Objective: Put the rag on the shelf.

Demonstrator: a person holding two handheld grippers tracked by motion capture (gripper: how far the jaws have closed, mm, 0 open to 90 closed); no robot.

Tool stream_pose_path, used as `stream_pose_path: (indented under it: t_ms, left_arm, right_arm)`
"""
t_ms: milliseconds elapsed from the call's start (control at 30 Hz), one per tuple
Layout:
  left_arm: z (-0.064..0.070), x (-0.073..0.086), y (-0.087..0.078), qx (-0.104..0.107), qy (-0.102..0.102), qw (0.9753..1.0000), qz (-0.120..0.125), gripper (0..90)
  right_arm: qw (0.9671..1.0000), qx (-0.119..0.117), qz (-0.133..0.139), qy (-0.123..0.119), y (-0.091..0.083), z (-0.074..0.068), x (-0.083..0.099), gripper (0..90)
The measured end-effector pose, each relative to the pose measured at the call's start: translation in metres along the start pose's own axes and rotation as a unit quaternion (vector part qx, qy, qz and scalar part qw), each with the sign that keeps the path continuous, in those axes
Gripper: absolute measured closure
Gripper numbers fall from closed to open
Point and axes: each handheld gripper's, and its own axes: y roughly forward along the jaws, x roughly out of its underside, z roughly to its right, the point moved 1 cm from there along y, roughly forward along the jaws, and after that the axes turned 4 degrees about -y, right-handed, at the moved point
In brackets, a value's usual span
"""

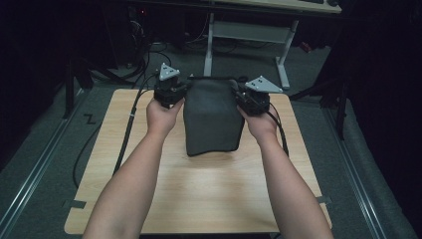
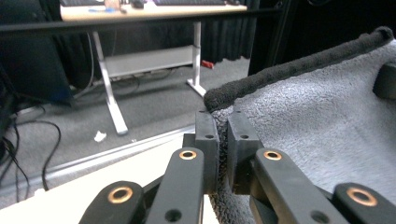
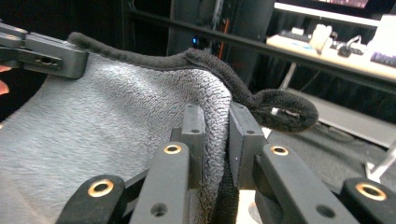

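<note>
The left gripper and right gripper each pinch a far corner of the grey towel, which drapes onto the wooden table. Keep both pinches level and taut, so the hem stays straight.

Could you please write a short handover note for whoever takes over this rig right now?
Left tool: shut on the grey towel, at its far left corner.
Right tool: shut on the towel's far right corner, just beside the hanging loop.
Towel: far edge lifted between the two tools, near end resting on the wooden table, mid-table.
Done: both far corners gripped and raised.
Left: probably folding or laying it out; keep both grips even so that the edge stays taut.
</note>
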Motion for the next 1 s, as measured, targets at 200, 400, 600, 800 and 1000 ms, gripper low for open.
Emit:
stream_pose_path:
  t_ms: [200,400,600,800,1000]
  left_arm:
    - [-0.004,0.023,0.009,0.019,-0.003,0.9995,-0.025,85.3]
    - [-0.009,0.040,0.015,0.025,-0.016,0.9986,-0.045,85.2]
    - [-0.015,0.051,0.019,0.037,-0.043,0.9971,-0.052,85.1]
    - [-0.018,0.060,0.023,0.053,-0.053,0.9948,-0.069,85.0]
    - [-0.022,0.076,0.028,0.068,-0.074,0.9919,-0.076,84.9]
  right_arm:
    - [0.9988,-0.006,-0.042,0.026,0.012,0.005,0.023,79.5]
    - [0.9973,-0.014,-0.063,0.036,0.018,0.004,0.037,79.5]
    - [0.9953,-0.025,-0.072,0.059,0.022,0.004,0.047,79.3]
    - [0.9933,-0.041,-0.071,0.082,0.022,0.011,0.056,79.4]
    - [0.9902,-0.054,-0.075,0.105,0.024,0.014,0.067,79.6]
